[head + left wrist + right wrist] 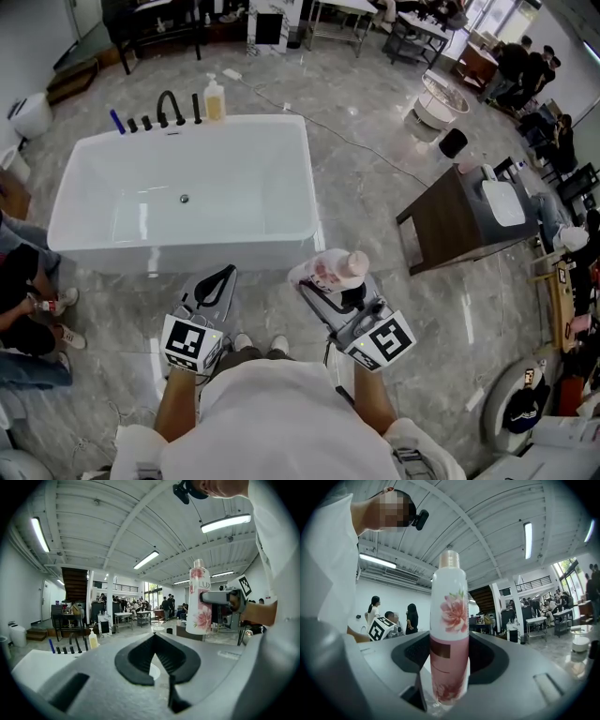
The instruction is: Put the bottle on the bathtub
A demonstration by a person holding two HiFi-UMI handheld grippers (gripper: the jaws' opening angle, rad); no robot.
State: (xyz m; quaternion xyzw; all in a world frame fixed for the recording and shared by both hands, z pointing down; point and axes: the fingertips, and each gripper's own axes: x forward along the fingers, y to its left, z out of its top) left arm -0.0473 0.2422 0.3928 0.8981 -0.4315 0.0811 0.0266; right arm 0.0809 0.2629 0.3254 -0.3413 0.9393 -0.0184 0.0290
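Currently right gripper (pixel 325 284) jaws clamp the bottle (pixel 328 271), in the air just short of the bathtub (pixel 187 261). Left gripper (pixel 217 282) jaws closed, empty. Risk: tall bottle, narrow rim (pixel 187 244), so it may tip inside at release.

Ahead of us lies the bathtub (pixel 281 234); on its far edge stand the faucet (pixel 170 106) and, right of it, a soap dispenser (pixel 215 99); before its near edge sit our left gripper (pixel 223 277) and right gripper (pixel 322 287), the bottle (pixel 333 270) between the latter's jaws; a wooden cabinet (pixel 450 225) stands right.
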